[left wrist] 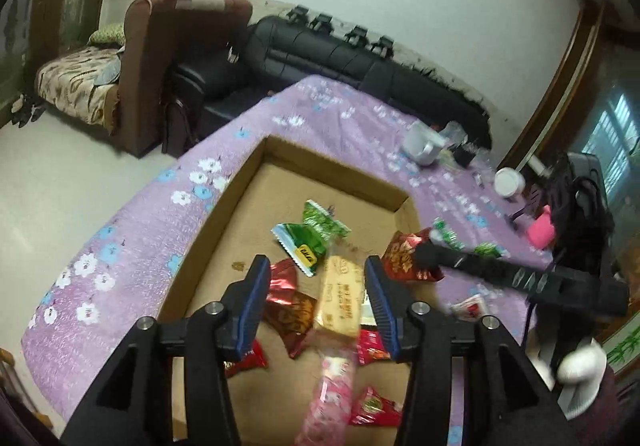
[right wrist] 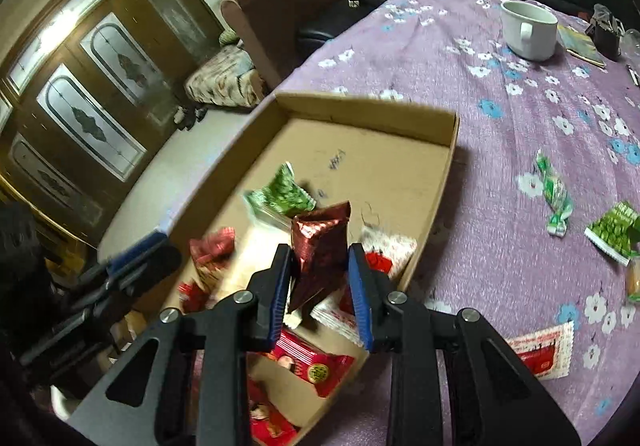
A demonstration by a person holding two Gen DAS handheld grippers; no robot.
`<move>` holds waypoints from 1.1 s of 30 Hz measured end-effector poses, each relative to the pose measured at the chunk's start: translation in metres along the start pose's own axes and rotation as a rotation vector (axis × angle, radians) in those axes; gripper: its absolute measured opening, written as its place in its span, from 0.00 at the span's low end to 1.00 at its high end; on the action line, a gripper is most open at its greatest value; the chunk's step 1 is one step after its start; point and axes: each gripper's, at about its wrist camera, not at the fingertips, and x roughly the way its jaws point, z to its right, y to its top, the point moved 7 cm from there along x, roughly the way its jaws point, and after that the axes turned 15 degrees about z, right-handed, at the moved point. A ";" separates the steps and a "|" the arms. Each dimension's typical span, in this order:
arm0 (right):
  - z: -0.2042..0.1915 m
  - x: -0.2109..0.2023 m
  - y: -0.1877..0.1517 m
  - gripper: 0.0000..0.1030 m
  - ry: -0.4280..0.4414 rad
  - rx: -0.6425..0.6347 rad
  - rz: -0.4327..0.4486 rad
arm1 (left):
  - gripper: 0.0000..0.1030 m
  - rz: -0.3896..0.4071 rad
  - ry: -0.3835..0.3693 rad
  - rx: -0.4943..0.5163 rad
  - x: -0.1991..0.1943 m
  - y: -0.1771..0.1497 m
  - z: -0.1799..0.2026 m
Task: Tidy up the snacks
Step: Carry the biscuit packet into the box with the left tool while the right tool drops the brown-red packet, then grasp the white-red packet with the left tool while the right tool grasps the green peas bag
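Note:
A shallow cardboard box [left wrist: 224,214] [right wrist: 360,106] lies on the purple floral tablecloth [right wrist: 500,246] and holds several snack packets: red ones [left wrist: 292,310], a green one [left wrist: 310,242] [right wrist: 280,198] and white-red sachets. My left gripper [left wrist: 316,264] hangs over the box with its jaws apart. A blurred biscuit packet [left wrist: 340,294] with a pink wrapper end sits loose between them, touching neither pad. My right gripper [right wrist: 320,250] is shut on a dark red foil packet [right wrist: 320,230] above the box's right part. In the left wrist view the right gripper [left wrist: 424,252] reaches in from the right.
Green packets [right wrist: 554,194] [right wrist: 612,234] and a white-red sachet [right wrist: 544,354] lie on the cloth right of the box. A white mug [right wrist: 528,30] [left wrist: 424,146], a white cup [left wrist: 508,182] and small clutter stand at the far side. A black sofa [left wrist: 320,50] lies beyond.

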 end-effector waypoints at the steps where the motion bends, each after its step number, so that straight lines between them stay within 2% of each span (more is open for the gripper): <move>1: 0.004 -0.014 0.007 0.31 -0.012 -0.008 0.034 | 0.52 0.015 -0.022 0.000 -0.006 0.002 0.004; 2: 0.010 -0.029 0.014 0.33 -0.029 -0.018 0.068 | 0.54 0.026 -0.046 0.007 -0.010 0.004 0.010; 4: 0.037 -0.072 0.027 0.52 -0.112 -0.042 0.162 | 0.57 0.036 -0.081 0.031 -0.014 0.004 0.021; 5: 0.052 -0.090 0.029 0.74 -0.156 -0.050 0.198 | 0.57 0.032 -0.108 0.048 -0.014 0.002 0.032; 6: 0.063 -0.101 0.028 0.84 -0.186 -0.054 0.216 | 0.57 0.026 -0.129 0.055 -0.012 0.000 0.039; 7: 0.086 -0.115 0.022 0.84 -0.253 -0.056 0.211 | 0.57 0.020 -0.150 0.061 -0.011 -0.002 0.048; 8: 0.098 -0.119 0.017 0.83 -0.284 -0.054 0.187 | 0.57 0.011 -0.181 0.073 -0.009 -0.008 0.062; 11: 0.136 -0.122 -0.020 0.71 -0.285 0.032 0.086 | 0.57 -0.027 -0.250 0.117 -0.002 -0.023 0.096; 14: 0.159 -0.120 -0.032 0.71 -0.300 0.087 0.100 | 0.57 -0.086 -0.282 0.183 0.006 -0.043 0.125; 18: 0.178 -0.108 -0.015 0.71 -0.316 0.094 0.123 | 0.57 -0.197 -0.317 0.295 0.025 -0.072 0.163; 21: 0.184 -0.094 0.002 0.71 -0.314 0.092 0.122 | 0.57 -0.263 -0.293 0.412 0.055 -0.089 0.189; 24: 0.190 -0.071 0.014 0.71 -0.324 0.065 0.088 | 0.57 -0.333 -0.276 0.473 0.089 -0.102 0.203; 29: 0.199 -0.043 0.010 0.71 -0.341 0.030 0.006 | 0.57 -0.427 -0.236 0.555 0.123 -0.125 0.205; 33: 0.208 -0.035 0.003 0.68 -0.345 0.034 -0.012 | 0.60 -0.422 -0.227 0.600 0.129 -0.130 0.206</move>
